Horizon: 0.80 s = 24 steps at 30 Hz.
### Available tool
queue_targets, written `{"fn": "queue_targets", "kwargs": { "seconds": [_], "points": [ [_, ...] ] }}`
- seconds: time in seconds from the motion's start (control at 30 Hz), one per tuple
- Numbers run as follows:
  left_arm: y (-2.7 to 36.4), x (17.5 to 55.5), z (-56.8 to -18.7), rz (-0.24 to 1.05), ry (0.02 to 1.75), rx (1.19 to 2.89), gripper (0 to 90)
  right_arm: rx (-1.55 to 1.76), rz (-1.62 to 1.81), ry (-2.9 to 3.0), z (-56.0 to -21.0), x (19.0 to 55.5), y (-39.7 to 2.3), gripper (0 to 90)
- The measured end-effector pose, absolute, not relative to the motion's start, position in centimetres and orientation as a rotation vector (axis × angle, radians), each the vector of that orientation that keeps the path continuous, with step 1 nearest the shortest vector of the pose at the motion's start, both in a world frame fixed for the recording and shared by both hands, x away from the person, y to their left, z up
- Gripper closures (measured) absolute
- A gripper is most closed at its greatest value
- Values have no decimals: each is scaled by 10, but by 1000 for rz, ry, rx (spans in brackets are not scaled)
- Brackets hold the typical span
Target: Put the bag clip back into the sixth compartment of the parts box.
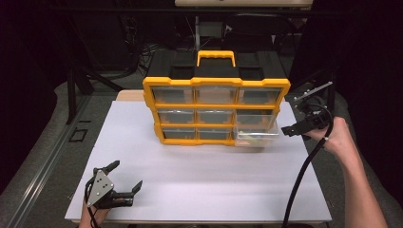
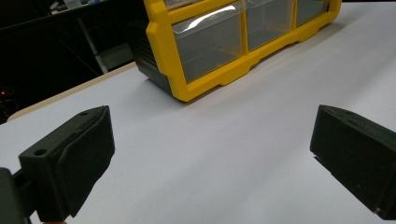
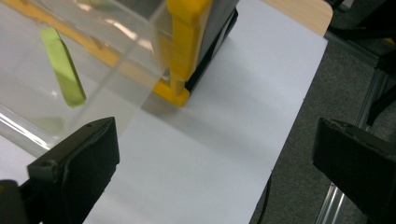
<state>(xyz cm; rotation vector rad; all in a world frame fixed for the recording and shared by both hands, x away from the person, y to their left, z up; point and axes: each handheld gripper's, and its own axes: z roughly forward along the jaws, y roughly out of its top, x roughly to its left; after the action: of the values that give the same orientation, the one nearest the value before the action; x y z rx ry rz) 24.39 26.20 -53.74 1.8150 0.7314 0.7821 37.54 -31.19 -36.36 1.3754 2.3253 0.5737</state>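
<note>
Lower left of the high view, the left gripper [image 1: 126, 176] rests spread and empty. Centre, the yellow organizer [image 1: 216, 110] has its lower-right clear drawer [image 1: 257, 133] pulled out, holding a green strip [image 3: 63, 66]. The right gripper [image 1: 298, 114], spread, could knock the drawer loose.

Left tongs [image 1: 124, 177]: black body, two black blocky jaws with small screw holes, a grey three-cornered plate dotted with screws on top. Right tongs [image 1: 288, 131]: black too, with a thick black cable trailing down. Both forearms are bare, no sleeves.
</note>
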Motion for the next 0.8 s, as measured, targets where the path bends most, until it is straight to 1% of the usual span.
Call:
{"fn": "queue_targets", "kwargs": {
  "seconds": [0.47,0.8],
  "points": [
    [262,244,-537,782,732,1816,0,1428,550,2359,-411,367,-321,10],
    [262,244,-537,781,730,1816,0,1444,587,2382,-447,352,-319,10]
  ]
}}
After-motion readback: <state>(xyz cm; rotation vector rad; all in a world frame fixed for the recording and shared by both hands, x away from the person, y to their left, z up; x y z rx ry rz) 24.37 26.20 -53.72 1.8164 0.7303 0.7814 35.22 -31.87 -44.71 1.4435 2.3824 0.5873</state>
